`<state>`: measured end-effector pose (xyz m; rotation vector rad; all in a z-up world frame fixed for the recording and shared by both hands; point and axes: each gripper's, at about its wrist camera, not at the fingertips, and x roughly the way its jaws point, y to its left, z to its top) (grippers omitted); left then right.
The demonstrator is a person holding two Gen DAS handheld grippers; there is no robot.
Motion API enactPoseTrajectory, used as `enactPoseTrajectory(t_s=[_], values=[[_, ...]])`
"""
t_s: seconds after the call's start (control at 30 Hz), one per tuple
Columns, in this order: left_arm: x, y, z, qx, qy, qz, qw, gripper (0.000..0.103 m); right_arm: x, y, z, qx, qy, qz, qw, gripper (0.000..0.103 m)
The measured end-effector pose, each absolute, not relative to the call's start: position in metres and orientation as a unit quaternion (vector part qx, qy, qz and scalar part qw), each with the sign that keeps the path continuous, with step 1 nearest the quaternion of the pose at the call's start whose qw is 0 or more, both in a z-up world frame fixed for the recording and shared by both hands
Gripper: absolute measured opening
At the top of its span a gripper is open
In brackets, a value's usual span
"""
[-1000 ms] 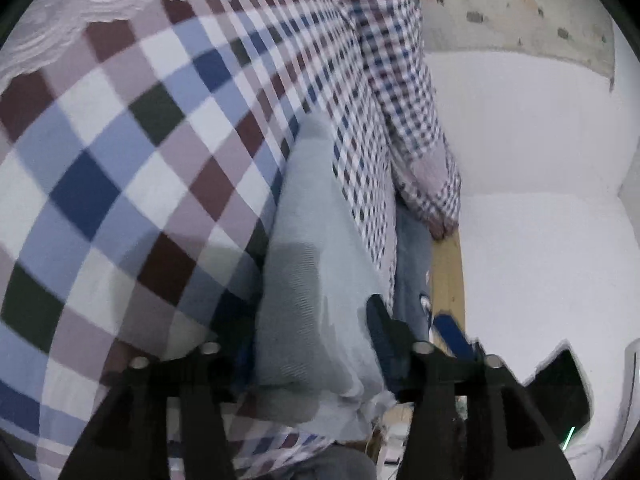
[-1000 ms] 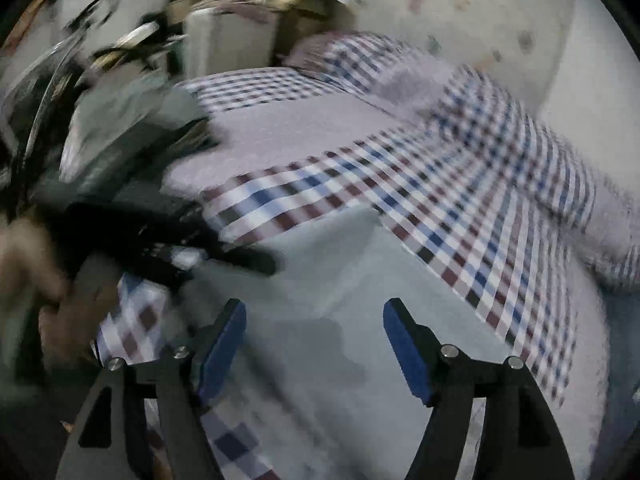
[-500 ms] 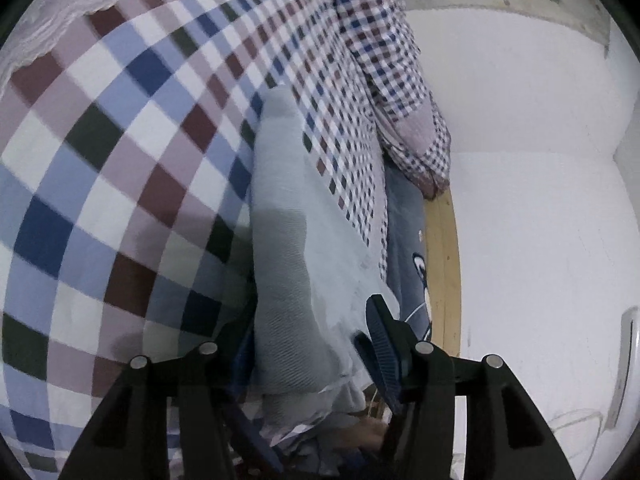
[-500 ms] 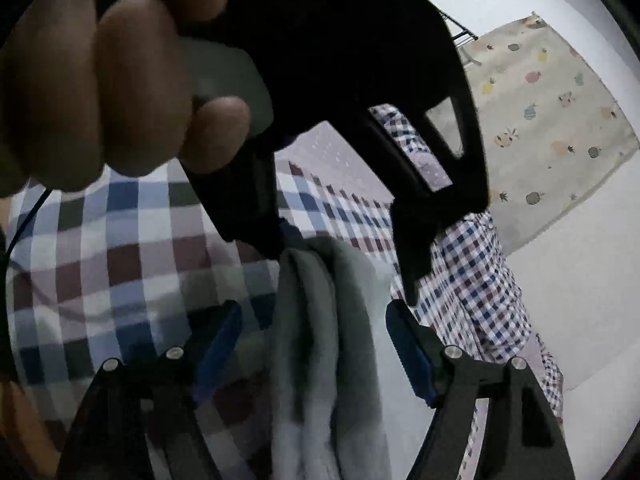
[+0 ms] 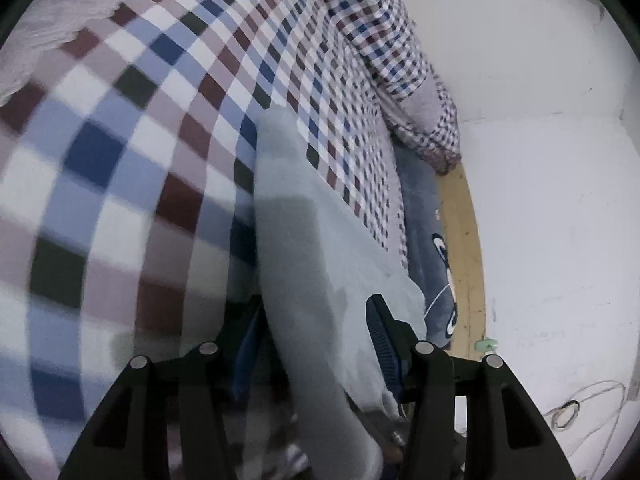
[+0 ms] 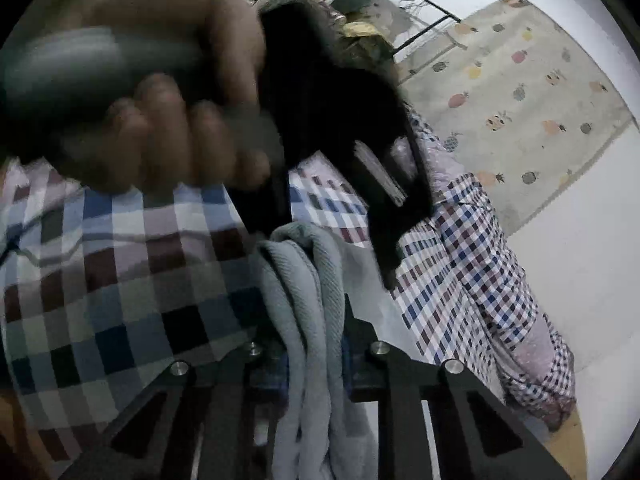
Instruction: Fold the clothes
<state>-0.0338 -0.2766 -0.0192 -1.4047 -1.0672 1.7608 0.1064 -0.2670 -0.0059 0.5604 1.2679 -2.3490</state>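
- Grey knit garment [image 5: 296,240], doubled over, between the left tongs [image 5: 312,344]; blue pads standing apart on either side of the cloth, so spread, or at most loosely straddling, not pinching.
- In the right view, same garment [image 6: 308,320] bunched in ribbed folds, running down through the right tongs [image 6: 316,356]; these drawn close on the bunch, pinching it.
- Just beyond, a hand [image 6: 160,120] wrapped round the handle of the left tool, dark and blurred, hanging right above the fold's top end; very little room between the two tools.
- Under the garment, checked bedcover [image 5: 120,160], broad and flat to the left, free of other clothes there.
- Progress, as a guess: garment folded lengthwise at least once, layers gathered but uneven; flattening, squaring and a further fold left to do.
- Right of the garment, bed edge close by: blue printed cloth [image 5: 436,272] hanging down the side, then a wooden strip [image 5: 464,240], then pale floor [image 5: 560,240].
- Safest room for laying down: leftward, onto the open checks, away from the drop.
- Farther off, a small-check pillow [image 5: 392,52] near the head of the bed.
- Farthest, in the right view, a fruit-print hanging [image 6: 520,92].
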Motion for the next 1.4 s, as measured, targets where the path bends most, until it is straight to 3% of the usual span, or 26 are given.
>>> enactPoseTrajectory(t_s=[0.13, 0.27, 0.47, 0.6, 0.8, 1.07, 1.2, 1.4], values=[[-0.068, -0.274, -0.028, -0.526, -0.413, 0.671, 0.321, 0.052, 0.117, -0.260, 0.006, 0.200, 0.437, -0.853, 0.203, 0.018], [-0.092, -0.284, -0.032, -0.515, -0.417, 0.680, 0.315, 0.027, 0.140, -0.256, 0.015, 0.202, 0.427, -0.859, 0.197, 0.018], [-0.101, -0.284, -0.033, -0.512, -0.406, 0.682, 0.329, 0.012, 0.165, -0.259, 0.027, 0.213, 0.410, -0.867, 0.186, 0.018], [-0.094, -0.284, -0.013, -0.492, -0.401, 0.699, 0.331, 0.009, 0.163, -0.260, 0.031, 0.214, 0.397, -0.873, 0.186, 0.017], [-0.051, -0.305, 0.082, -0.407, -0.397, 0.730, 0.379, 0.009, 0.193, -0.268, 0.083, 0.168, 0.339, -0.906, 0.191, 0.016], [-0.030, -0.330, 0.088, -0.425, -0.409, 0.745, 0.313, 0.009, 0.205, -0.272, 0.090, 0.163, 0.283, -0.923, 0.201, 0.016], [-0.027, -0.302, 0.124, -0.422, -0.396, 0.750, 0.321, 0.009, 0.210, -0.242, 0.111, 0.152, 0.231, -0.942, 0.191, 0.017], [-0.028, -0.192, 0.201, -0.432, -0.322, 0.764, 0.355, 0.009, 0.225, -0.177, 0.154, 0.125, 0.136, -0.970, 0.160, 0.017]])
